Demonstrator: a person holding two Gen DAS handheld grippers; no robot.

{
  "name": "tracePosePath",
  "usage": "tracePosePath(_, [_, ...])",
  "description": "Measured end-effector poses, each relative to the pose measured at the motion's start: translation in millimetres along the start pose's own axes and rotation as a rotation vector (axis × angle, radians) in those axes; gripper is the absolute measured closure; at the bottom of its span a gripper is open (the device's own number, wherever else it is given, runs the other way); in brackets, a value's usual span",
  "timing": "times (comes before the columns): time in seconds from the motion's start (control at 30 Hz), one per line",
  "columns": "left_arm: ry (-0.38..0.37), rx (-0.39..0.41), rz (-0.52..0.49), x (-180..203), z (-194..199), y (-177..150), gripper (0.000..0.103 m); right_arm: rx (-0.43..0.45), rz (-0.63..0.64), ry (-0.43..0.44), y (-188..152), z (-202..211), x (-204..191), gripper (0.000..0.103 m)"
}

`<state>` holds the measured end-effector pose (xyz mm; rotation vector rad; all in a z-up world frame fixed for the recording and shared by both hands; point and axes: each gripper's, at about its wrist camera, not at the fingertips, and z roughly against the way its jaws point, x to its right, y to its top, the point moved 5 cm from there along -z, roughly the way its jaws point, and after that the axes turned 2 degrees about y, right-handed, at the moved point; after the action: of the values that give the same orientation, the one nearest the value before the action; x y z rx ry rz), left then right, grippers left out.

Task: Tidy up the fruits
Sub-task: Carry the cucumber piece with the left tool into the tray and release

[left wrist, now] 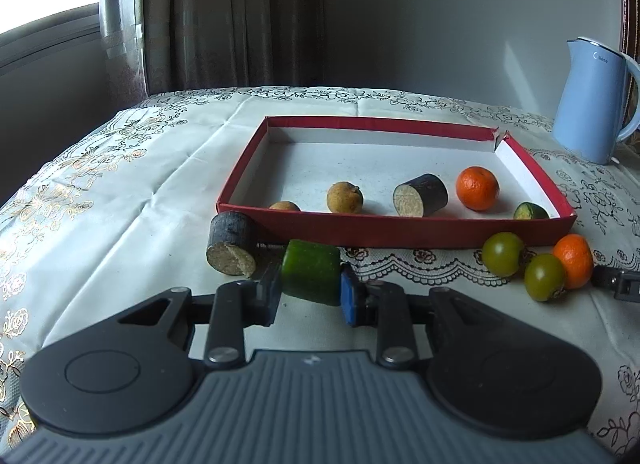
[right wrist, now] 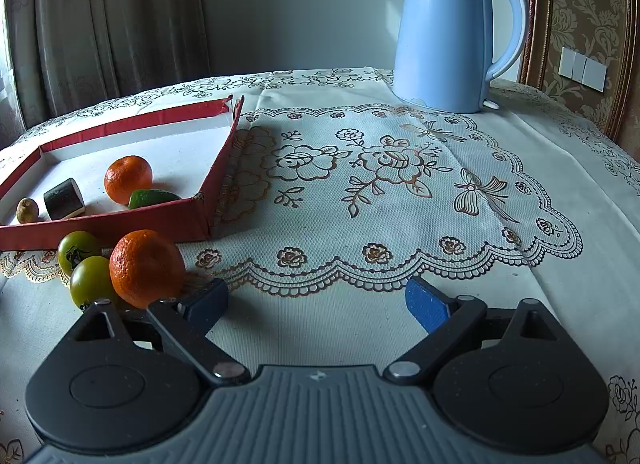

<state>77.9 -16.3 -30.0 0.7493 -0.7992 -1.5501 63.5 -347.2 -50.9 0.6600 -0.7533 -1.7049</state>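
My left gripper (left wrist: 310, 288) is shut on a green cucumber piece (left wrist: 311, 272), held just in front of the red tray (left wrist: 384, 229). The tray holds an orange (left wrist: 477, 187), a dark sugarcane piece (left wrist: 420, 195), two brown longans (left wrist: 345, 197) and a green piece (left wrist: 530, 211). Another dark sugarcane piece (left wrist: 232, 244) lies outside at the tray's front left corner. Two green tomatoes (left wrist: 503, 254) and an orange (left wrist: 574, 262) sit outside to the right. My right gripper (right wrist: 318, 302) is open and empty, its left finger beside that orange (right wrist: 147, 268) and the tomatoes (right wrist: 90, 282).
A light blue electric kettle (right wrist: 452, 35) stands at the back right of the table on the lace cloth (right wrist: 400, 191). Curtains (left wrist: 224, 15) hang behind the table. The tray also shows in the right wrist view (right wrist: 218, 179), to the left.
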Motion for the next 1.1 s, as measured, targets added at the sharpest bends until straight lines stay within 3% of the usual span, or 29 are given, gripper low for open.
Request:
tracePosePath(0.53, [0.002,0.025,-0.015,5,3,10,0.076,0.000,0.001,0.000,0,0,0,0.007])
tracePosePath(1.1, [0.048,0.051,-0.002,6,-53,73,0.076,0.001,-0.012,0.025,0,0,2,0.003])
